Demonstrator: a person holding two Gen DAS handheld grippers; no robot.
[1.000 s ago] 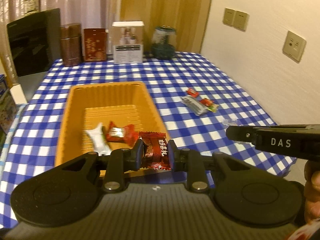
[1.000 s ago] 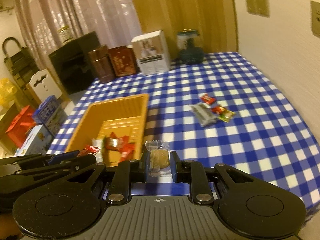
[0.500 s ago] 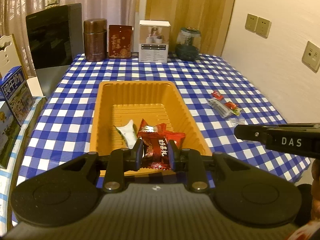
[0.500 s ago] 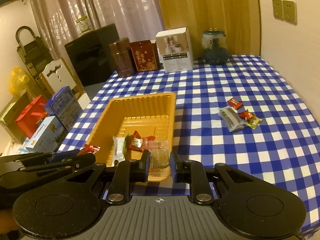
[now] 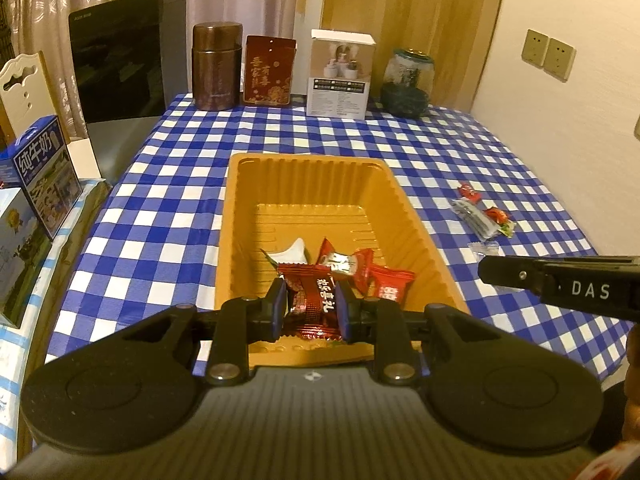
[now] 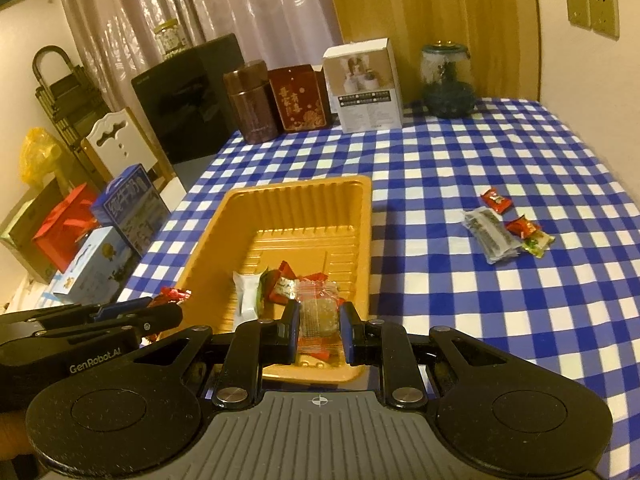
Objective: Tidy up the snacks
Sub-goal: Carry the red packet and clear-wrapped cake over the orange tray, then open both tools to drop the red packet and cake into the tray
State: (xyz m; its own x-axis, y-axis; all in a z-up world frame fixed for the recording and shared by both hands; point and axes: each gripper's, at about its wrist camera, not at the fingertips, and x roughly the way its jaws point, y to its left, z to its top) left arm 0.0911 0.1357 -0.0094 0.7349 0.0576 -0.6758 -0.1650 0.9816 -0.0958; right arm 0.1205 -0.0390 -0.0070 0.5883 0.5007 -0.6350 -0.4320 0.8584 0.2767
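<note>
Two snacks in hand, one per gripper. Left gripper (image 5: 311,307) is clenched on a dark red candy (image 5: 314,304); a sec ago it was at the near right corner of the orange tray (image 5: 236,216), now it's centred over the near end, above the pcs already inside. Right gripper (image 6: 319,328) grasps a clear-wrapped cookie (image 6: 318,308); it's come off the tabletop (image 6: 460,304) to the tray's near right end. Both look ready to drop. Four-ish loose snacks (image 6: 506,232) remain well right.
</note>
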